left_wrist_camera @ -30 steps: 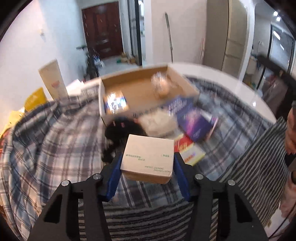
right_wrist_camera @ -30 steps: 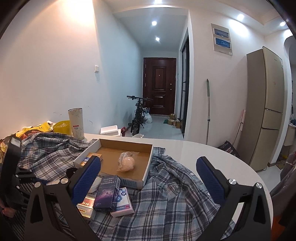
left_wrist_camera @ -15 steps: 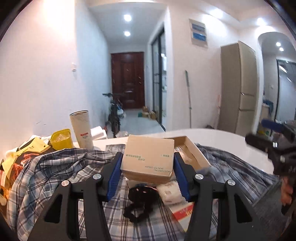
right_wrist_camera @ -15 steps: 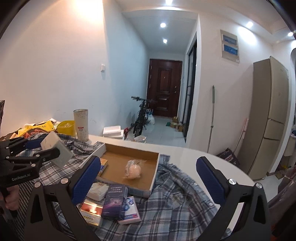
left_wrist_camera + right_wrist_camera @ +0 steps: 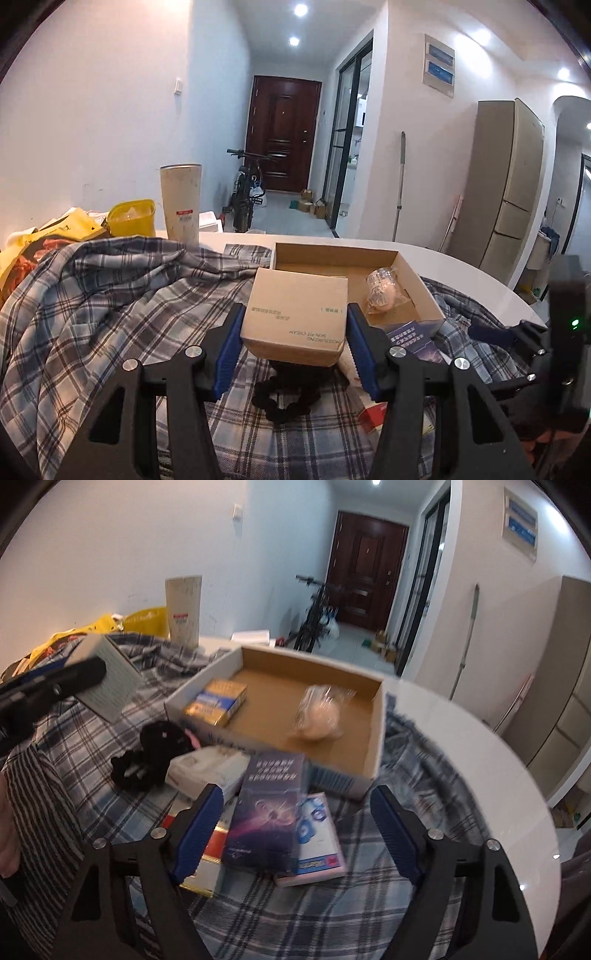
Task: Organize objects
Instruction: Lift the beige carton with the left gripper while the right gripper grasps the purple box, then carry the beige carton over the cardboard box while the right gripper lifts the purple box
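Observation:
My left gripper (image 5: 293,347) is shut on a small brown cardboard box (image 5: 295,314), held above the plaid cloth just in front of the open cardboard tray (image 5: 417,284). The same box (image 5: 107,686) shows at the far left of the right wrist view. The tray holds a blue-and-gold pack (image 5: 216,701) and a bagged round item (image 5: 319,716). My right gripper (image 5: 295,830) hangs low over a purple box (image 5: 269,812). Its jaws are closing with the box between them, and the pads stand clear of its sides. A white-and-blue box (image 5: 317,834) lies under the purple one.
A black hair tie (image 5: 155,753), a white packet (image 5: 207,766) and a red-and-gold box (image 5: 207,856) lie beside the purple box. A plaid shirt (image 5: 92,295) covers the round white table (image 5: 461,757). A tall paper tube (image 5: 181,203) and a yellow tub (image 5: 131,218) stand at the back left.
My right gripper has dropped toward the pile of boxes and its jaws have narrowed. My left gripper, still gripping the small box, has tilted up and shifted so the tray lies behind it.

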Demonstrator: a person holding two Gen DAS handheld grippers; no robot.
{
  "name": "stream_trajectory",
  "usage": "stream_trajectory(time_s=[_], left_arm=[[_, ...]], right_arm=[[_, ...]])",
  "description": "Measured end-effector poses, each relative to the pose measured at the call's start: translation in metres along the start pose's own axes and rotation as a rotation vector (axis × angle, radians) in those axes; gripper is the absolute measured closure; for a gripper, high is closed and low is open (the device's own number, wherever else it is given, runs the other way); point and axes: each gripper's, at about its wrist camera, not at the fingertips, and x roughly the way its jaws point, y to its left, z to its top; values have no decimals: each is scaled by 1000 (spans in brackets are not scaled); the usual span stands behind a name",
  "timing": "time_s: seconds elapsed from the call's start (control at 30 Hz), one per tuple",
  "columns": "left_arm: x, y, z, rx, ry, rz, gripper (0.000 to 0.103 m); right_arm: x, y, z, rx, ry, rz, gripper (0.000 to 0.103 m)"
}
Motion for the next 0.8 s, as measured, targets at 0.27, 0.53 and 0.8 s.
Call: stream_trajectory(time_s=[0.27, 0.53, 0.8], left_arm=[[0, -7, -4, 23, 6, -6, 47], [-1, -9, -4, 33, 3, -8, 47], [0, -10, -4, 32, 12, -7, 47]], right_arm=[[22, 19, -11, -66, 54, -57, 27], [26, 18, -13, -81, 78, -85, 49], [7, -6, -8, -44, 55, -70, 50]])
